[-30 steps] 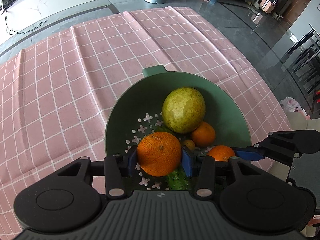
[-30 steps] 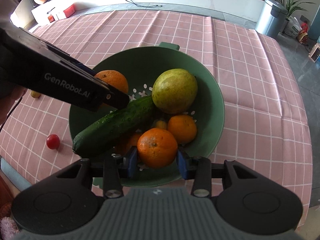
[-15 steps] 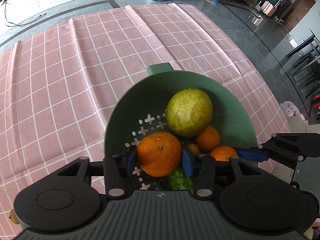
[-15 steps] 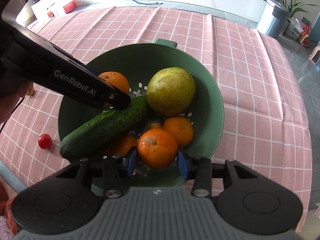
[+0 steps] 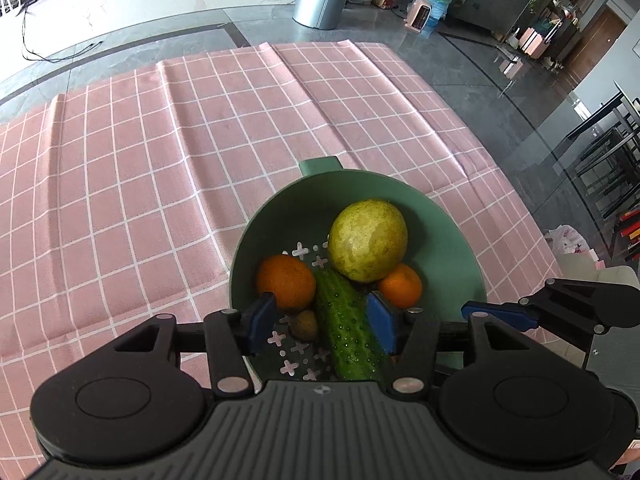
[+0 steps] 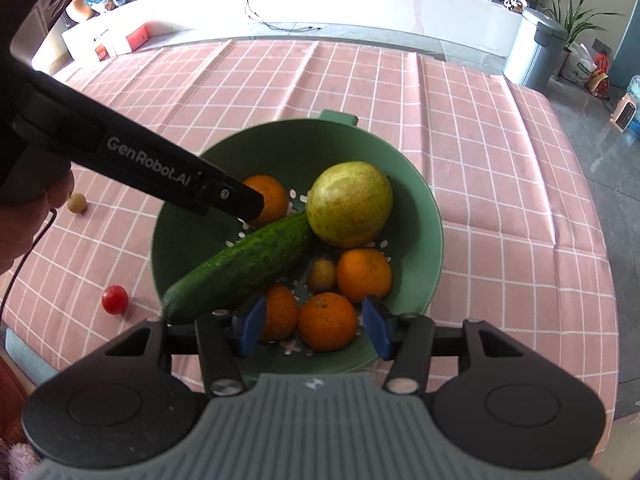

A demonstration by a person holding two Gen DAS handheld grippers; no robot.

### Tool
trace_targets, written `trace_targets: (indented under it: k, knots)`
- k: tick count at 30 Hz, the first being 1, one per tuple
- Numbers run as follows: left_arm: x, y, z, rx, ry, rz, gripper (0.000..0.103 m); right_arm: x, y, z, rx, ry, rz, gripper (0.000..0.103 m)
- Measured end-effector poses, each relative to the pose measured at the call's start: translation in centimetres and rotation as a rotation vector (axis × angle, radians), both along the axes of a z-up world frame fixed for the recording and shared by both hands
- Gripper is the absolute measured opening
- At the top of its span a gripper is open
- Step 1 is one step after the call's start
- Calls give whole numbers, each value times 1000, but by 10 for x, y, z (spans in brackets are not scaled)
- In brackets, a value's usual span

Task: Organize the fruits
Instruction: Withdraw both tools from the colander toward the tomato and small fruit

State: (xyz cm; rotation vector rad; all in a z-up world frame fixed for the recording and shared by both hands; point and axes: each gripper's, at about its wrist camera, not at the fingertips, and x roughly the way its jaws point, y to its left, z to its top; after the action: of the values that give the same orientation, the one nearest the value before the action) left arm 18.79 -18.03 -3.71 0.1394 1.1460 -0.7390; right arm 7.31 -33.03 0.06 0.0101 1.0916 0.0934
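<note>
Fruits fill the round green plastic colander (image 5: 452, 248), which sits on the pink checked tablecloth (image 5: 160, 168) directly below and ahead of both grippers. From the left gripper (image 5: 324, 322), whose blue pads are spreading apart with nothing pressed between them, an orange mandarin (image 5: 285, 282) lies just past the left pad, a small brown kiwi-like fruit (image 5: 304, 324) and a bumpy dark green cucumber (image 5: 348, 328) sit between the pads, and a large yellow-green pear-shaped fruit (image 5: 367, 240) rests farther ahead. Only the right wrist view shows the tablecloth left of the colander: a small tan round fruit (image 6: 77, 203) and a red cherry tomato (image 6: 115, 299) lie there, well apart from it. The right gripper (image 6: 314, 330) is also opening; an orange tangerine (image 6: 328, 321) sits loose between its pads, another orange (image 6: 280, 312) beside the left pad.
</note>
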Motion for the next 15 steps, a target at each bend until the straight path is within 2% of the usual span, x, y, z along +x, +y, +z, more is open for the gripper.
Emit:
trace_targets:
  k: [7, 15]
  knots:
    - [-24, 24, 35, -3, -98, -11, 62, -18, 17, 26, 53, -98, -67, 53]
    - [-55, 69, 57, 44, -224, -5, 62, -35, 51, 43, 128, -188, -134, 53]
